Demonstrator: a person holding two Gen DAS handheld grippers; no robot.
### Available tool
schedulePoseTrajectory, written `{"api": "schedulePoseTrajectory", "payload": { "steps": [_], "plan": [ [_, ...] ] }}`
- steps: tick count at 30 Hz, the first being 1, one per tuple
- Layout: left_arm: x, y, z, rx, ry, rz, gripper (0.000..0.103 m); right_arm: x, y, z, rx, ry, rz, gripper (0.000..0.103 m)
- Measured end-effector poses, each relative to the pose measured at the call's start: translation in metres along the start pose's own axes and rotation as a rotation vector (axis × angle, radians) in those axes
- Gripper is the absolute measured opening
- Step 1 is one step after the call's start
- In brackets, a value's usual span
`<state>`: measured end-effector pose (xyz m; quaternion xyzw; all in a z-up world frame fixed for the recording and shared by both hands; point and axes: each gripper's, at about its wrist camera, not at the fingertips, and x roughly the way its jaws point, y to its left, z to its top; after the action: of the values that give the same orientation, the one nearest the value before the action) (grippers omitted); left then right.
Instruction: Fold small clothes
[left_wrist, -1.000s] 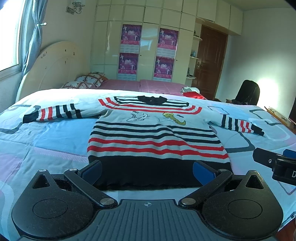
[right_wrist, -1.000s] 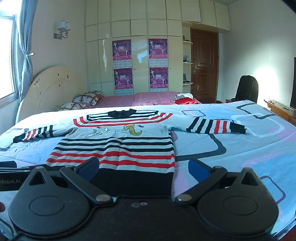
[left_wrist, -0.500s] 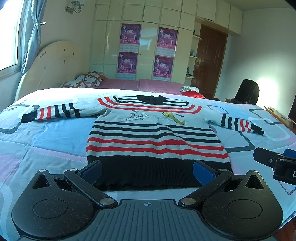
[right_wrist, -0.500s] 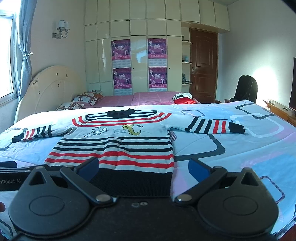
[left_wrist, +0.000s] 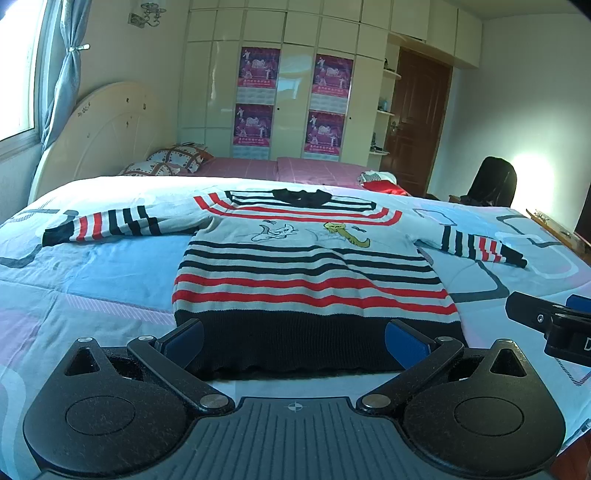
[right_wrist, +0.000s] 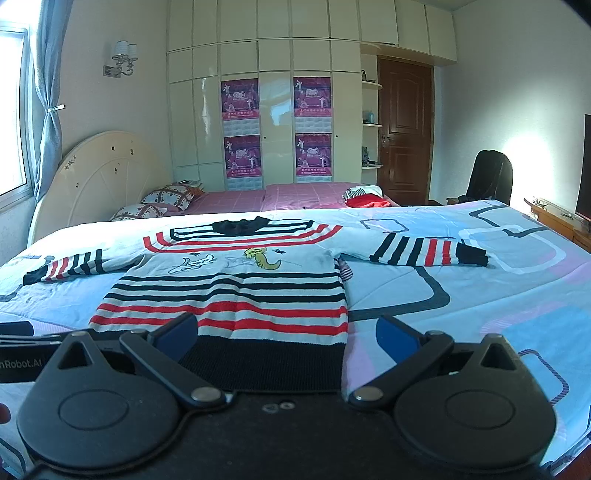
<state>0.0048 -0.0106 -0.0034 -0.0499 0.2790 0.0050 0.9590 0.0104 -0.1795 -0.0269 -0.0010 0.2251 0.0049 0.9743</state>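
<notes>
A small striped sweater lies flat on the bed, front up, both sleeves spread out, its black hem nearest me. It also shows in the right wrist view. My left gripper is open and empty, hovering just in front of the hem, near the middle. My right gripper is open and empty, hovering near the hem's right corner. The right gripper's body shows at the right edge of the left wrist view. The left sleeve points left, the right sleeve points right.
The bed cover is light blue with grey and pink shapes. A second bed with pillows and red clothes stands behind. A black chair and a wooden cabinet stand at the right.
Both grippers have risen and drawn back slightly, so the sweater sits a little lower and nearer in view. Both stay open.
</notes>
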Motion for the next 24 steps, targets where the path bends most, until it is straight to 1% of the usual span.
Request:
{"api": "schedulePoseTrajectory", "payload": {
  "steps": [4, 18, 24],
  "plan": [
    [0.0001, 0.0005, -0.0005, 0.002, -0.002, -0.001, 0.103, -0.0040, -0.0043, 0.0015, 0.000, 0.000, 0.000, 0.103],
    [0.0000, 0.0020, -0.0008, 0.003, 0.000, -0.001, 0.103, -0.0020, 0.0037, -0.0003, 0.000, -0.002, 0.000, 0.102],
    [-0.0003, 0.0042, -0.0013, 0.006, 0.000, 0.000, 0.103, -0.0015, -0.0023, 0.0001, 0.001, -0.003, 0.000, 0.102]
  ]
}}
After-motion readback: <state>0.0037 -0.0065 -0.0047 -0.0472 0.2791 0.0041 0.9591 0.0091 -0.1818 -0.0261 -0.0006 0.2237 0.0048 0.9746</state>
